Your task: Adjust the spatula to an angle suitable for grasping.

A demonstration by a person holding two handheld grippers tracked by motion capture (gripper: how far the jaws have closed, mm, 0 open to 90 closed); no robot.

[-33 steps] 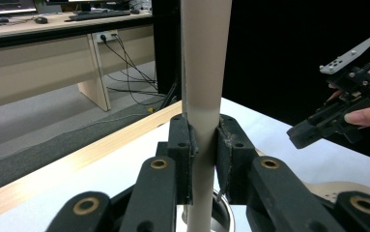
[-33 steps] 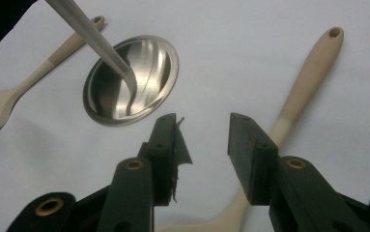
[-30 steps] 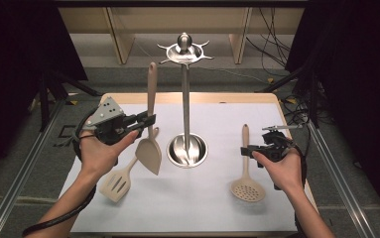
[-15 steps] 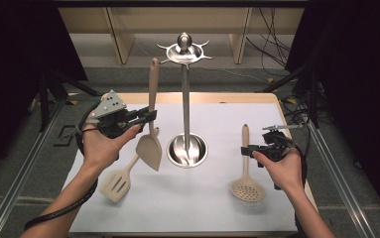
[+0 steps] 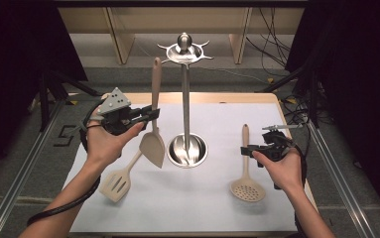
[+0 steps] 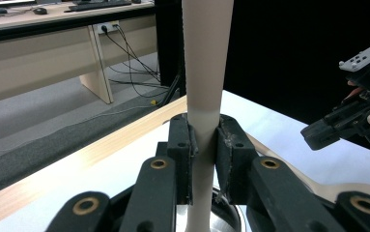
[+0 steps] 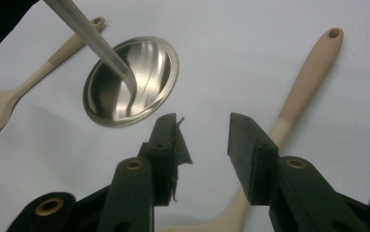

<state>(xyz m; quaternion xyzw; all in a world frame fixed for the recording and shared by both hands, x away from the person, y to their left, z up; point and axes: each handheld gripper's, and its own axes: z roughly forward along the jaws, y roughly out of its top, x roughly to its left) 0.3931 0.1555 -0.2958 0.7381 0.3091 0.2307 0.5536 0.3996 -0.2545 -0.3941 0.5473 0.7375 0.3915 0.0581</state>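
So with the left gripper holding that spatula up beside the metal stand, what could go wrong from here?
The left gripper pinches the spatula on its smooth handle, well below the top end; it might slip or swing as it is lifted. The stand is tall on a small base, so a knock against a hook could tip it. The right gripper, open above the skimmer, is not steadying it.

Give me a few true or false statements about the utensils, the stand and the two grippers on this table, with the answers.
1. The left gripper is shut on the spatula handle. True.
2. The skimmer hangs from the stand. False: it lies flat on the table.
3. The right gripper is open with nothing clamped. True.
4. The slotted turner is lifted off the table. False: it lies on the table.
5. The held spatula is roughly upright, blade down. True.
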